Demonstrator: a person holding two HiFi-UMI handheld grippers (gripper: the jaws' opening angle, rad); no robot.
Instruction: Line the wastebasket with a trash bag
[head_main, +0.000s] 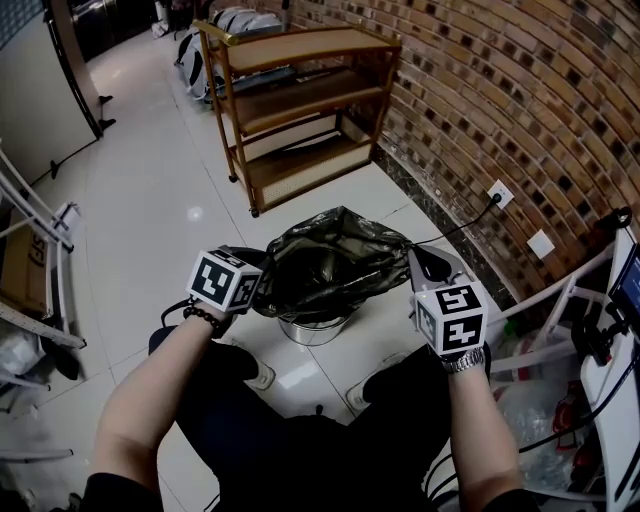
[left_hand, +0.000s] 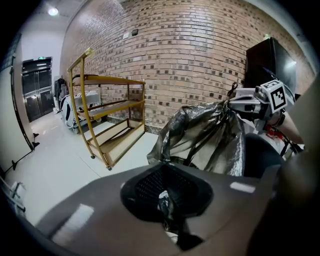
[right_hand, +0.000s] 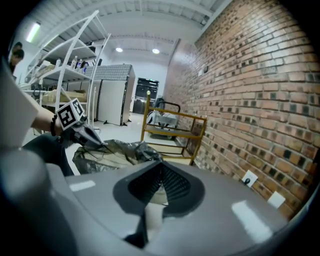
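Two pinches hold the trash bag (head_main: 335, 255): the left gripper (head_main: 262, 285) is clamped on its left hem and the right gripper (head_main: 425, 265) on its right. The bag's mouth stretches sideways between them, sagging over the metal wastebasket (head_main: 315, 331) directly below, about equally near both.

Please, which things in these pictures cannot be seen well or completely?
1. Wastebasket: head view shows only its metal bottom; the trash bag covers rim and walls.
2. Bag's inside: head view, too dark to read.
3. Wastebasket in the gripper views: hidden behind the bag, the left gripper and the right gripper.
4. White rack: cut off by the head view's left edge.
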